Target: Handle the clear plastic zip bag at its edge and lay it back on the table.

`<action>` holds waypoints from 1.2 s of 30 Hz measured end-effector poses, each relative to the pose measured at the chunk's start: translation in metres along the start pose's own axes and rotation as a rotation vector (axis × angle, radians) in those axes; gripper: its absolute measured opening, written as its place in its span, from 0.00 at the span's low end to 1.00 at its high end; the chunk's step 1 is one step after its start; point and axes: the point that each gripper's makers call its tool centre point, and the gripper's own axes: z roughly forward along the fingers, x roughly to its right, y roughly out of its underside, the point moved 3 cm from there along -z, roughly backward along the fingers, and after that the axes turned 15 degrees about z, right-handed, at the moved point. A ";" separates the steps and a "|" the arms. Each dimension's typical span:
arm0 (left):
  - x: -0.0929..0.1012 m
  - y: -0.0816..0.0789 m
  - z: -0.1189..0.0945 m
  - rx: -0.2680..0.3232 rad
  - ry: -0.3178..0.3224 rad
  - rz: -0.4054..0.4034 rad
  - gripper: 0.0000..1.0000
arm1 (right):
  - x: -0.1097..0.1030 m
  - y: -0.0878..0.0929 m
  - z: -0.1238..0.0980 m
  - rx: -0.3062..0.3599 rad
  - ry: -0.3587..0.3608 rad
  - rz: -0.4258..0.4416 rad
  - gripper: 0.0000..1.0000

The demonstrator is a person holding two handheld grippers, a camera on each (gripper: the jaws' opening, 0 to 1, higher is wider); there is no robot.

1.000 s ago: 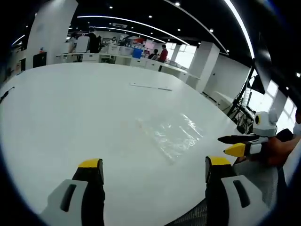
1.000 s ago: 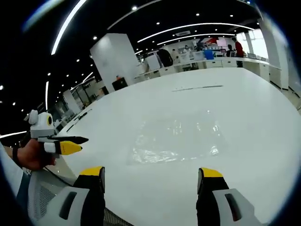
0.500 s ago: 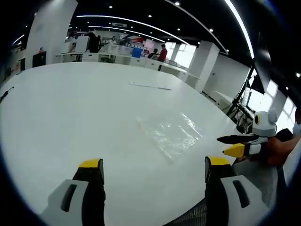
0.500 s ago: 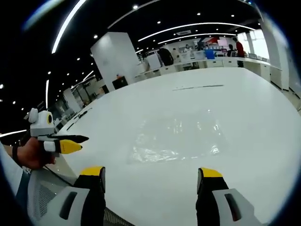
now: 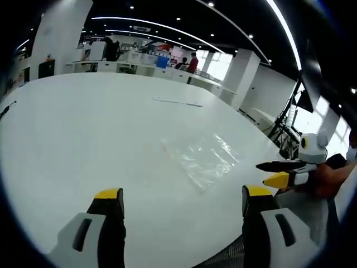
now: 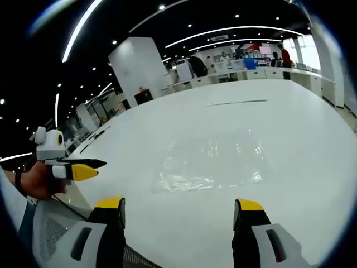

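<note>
Clear, thin plastic zip bag (image 6: 209, 164) lies flat on the white worktop (image 6: 290, 123), ahead of the right gripper (image 6: 177, 211), jaws spread and empty. Judged light, limp, slippery (best pinched at its near edge). Left gripper (image 5: 177, 200), likewise spread, sees it ahead-right.

Bag outline unclear, far stuff tiny
Clear zip bag (image 6: 209, 166) edges fade into desk (image 5: 83, 128) glare; thin strip (image 5: 178, 102) beyond it too small to identify.
</note>
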 end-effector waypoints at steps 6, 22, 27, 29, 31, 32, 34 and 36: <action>0.001 0.000 0.000 -0.001 0.008 0.003 0.86 | -0.005 0.001 0.001 -0.012 -0.015 -0.015 0.79; -0.001 0.000 0.000 0.003 0.006 -0.009 0.85 | -0.003 0.006 0.005 -0.030 -0.020 -0.030 0.78; 0.000 0.000 -0.001 0.002 0.008 -0.007 0.85 | -0.004 0.006 0.005 -0.032 -0.021 -0.032 0.78; 0.000 0.000 -0.001 0.003 0.007 -0.008 0.85 | -0.003 0.006 0.006 -0.033 -0.020 -0.034 0.78; -0.001 0.000 -0.001 0.004 0.007 -0.011 0.84 | -0.002 0.006 0.006 -0.034 -0.021 -0.035 0.78; -0.001 0.000 -0.001 0.005 0.008 -0.013 0.84 | -0.004 0.007 0.006 -0.036 -0.023 -0.038 0.78; -0.002 0.000 -0.001 0.006 0.007 -0.014 0.84 | -0.005 0.008 0.007 -0.046 -0.026 -0.046 0.78; -0.003 0.000 -0.001 0.009 0.006 -0.016 0.84 | -0.007 0.009 0.009 -0.058 -0.029 -0.058 0.78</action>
